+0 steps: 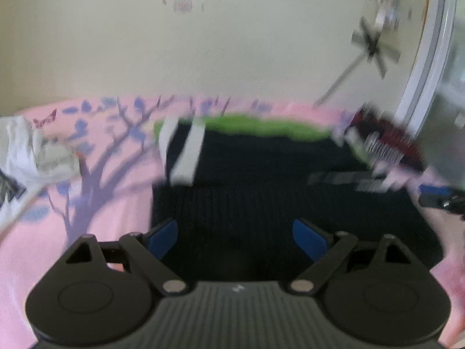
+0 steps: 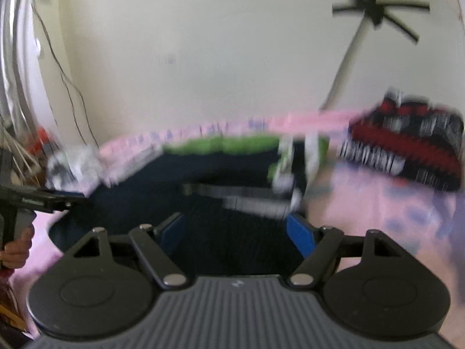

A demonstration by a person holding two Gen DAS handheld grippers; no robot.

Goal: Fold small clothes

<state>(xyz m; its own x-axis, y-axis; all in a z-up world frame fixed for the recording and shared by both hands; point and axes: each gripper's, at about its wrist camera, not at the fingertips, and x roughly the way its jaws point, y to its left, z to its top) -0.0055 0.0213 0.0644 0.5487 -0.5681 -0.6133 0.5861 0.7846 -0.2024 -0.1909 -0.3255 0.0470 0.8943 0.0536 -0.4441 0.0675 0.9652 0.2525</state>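
A dark navy knit garment (image 1: 261, 192) with a green band (image 1: 247, 123) at its far edge and white stripes (image 1: 186, 157) lies spread on the pink bedsheet (image 1: 43, 250). My left gripper (image 1: 235, 240) hovers over its near part, blue pads wide apart with nothing pinched. In the right wrist view the same garment (image 2: 180, 180) lies under my right gripper (image 2: 237, 232), which is also open and empty. Each gripper shows at the edge of the other's view: the right one (image 1: 436, 199), and the left one (image 2: 43, 199) with a hand (image 2: 17, 247) on its grip. Both views are blurred.
A red, black and white patterned garment (image 2: 407, 151) lies at the sheet's far right, also visible as (image 1: 386, 142). A crumpled white cloth (image 1: 32, 151) sits at the far left. A pale wall (image 1: 203, 43) rises behind the bed, with a spoked stand (image 2: 375, 8) leaning against it.
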